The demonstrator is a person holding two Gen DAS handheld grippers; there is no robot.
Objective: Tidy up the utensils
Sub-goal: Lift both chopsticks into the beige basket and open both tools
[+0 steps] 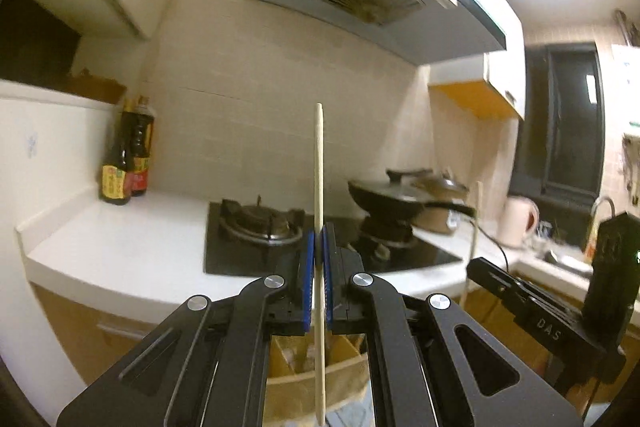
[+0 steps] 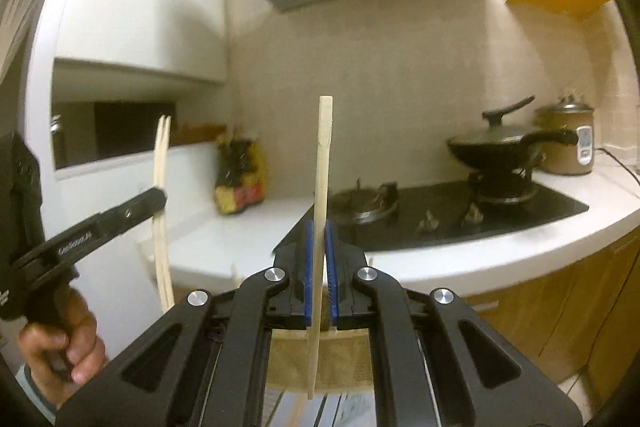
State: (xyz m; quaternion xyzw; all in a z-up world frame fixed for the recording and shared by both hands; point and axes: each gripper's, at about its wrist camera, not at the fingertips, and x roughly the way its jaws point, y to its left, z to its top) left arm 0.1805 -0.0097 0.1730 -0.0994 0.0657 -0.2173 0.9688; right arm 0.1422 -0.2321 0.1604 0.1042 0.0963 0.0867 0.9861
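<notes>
The left gripper [image 1: 319, 247] clamps 1 wooden chopstick [image 1: 319, 187] upright between its blue pads [image 1: 309, 267], its lower end hanging over a tan utensil holder [image 1: 320, 383] below. The right gripper [image 2: 319, 247] pinches another chopstick [image 2: 322, 195] the same way, above a woven holder [image 2: 340, 363]. Far behind lie the white counter [image 1: 120, 247], gas stove [image 1: 260, 223], a lidded wok [image 2: 496, 143] and sauce bottles [image 1: 128, 155].
</notes>
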